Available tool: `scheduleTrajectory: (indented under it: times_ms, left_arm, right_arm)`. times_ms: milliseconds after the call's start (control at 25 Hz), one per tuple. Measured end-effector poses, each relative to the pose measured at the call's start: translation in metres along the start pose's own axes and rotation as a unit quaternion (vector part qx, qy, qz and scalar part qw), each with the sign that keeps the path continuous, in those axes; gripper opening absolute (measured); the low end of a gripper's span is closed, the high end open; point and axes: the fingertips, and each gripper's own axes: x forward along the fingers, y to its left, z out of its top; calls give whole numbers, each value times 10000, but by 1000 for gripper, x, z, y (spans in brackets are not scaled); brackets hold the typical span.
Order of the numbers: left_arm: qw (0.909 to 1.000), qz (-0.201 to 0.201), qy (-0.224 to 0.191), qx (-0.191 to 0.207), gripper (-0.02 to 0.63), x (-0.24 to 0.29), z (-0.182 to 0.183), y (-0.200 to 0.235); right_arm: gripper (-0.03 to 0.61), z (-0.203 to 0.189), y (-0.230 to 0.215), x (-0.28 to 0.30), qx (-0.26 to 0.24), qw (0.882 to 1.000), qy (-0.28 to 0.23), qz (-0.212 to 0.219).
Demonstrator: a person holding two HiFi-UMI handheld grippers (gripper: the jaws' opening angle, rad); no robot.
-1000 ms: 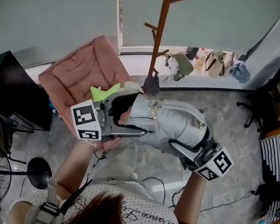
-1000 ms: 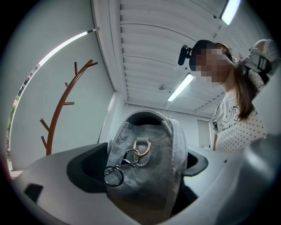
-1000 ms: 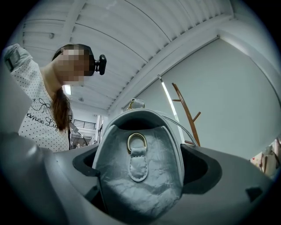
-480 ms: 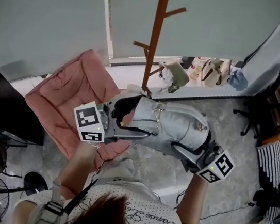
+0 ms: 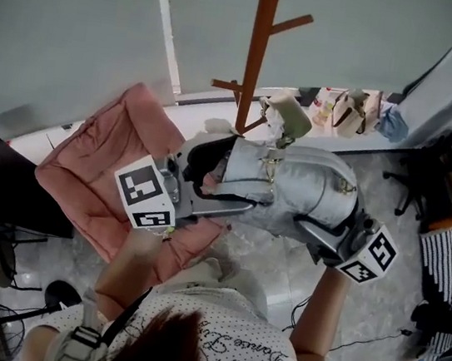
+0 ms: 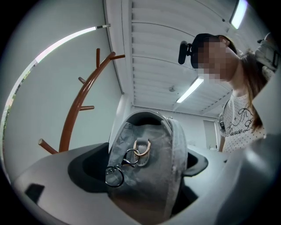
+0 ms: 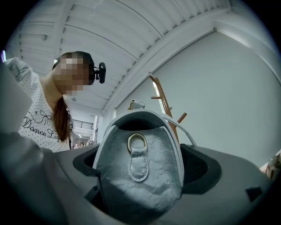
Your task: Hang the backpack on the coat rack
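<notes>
Left to right: a pink padded chair (image 5: 101, 169) on the marbled floor (image 5: 272, 266); my left gripper (image 5: 206, 202), clenched on one end of the grey backpack (image 5: 300, 191); the brown wooden coat rack (image 5: 259, 46) rising just behind it; my right gripper (image 5: 323, 235), clamped on the other end. I hold the backpack level between the two, off the floor and close in front of the rack's pole. I judge that this two-ended grip keeps the soft body from sagging while it goes up toward a peg. The fabric is pale grey with a crinkled, papery sheen, and the body is rounded with an arched top. A gold D-ring (image 7: 137, 143) sits in a stitched tab on each end; silver key rings (image 6: 116, 173) dangle from the left one. The rack is a slim pole with short pegs angled upward — none carries the backpack yet. Small bags (image 5: 350, 110) line the ledge at the foot of the wall.
</notes>
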Motion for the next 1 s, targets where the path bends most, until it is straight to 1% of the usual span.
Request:
scheduleTrajectory:
  times_ms: [120,200,400,560,680,800,1000]
  left_arm:
    - [9999,122,-36,-29,463,4,-16,39]
    - [9997,248,-25,-29,462,12,-20,56]
    - [9976,696,-9,5,459,46,-19,85]
    - [9940,1082,-131,19,459,76,-16,122]
    - [9897,1418,-177,18,459,97,-17,149]
    - [9831,1819,-191,75,453,111,-13,168]
    - [9706,2393,-231,138,453,115,-11,189]
  right_arm:
    - [516,-16,-36,17,54,10000,-4,56]
    - [514,-18,-58,20,120,9998,-38,126]
    - [509,-7,-109,20,272,9986,-50,445]
    - [508,6,-162,28,298,9965,74,773]
    - [505,11,-201,35,368,9938,146,1040]
    - [505,16,-232,42,478,9897,172,1336]
    - [502,17,-261,61,612,9803,264,1858]
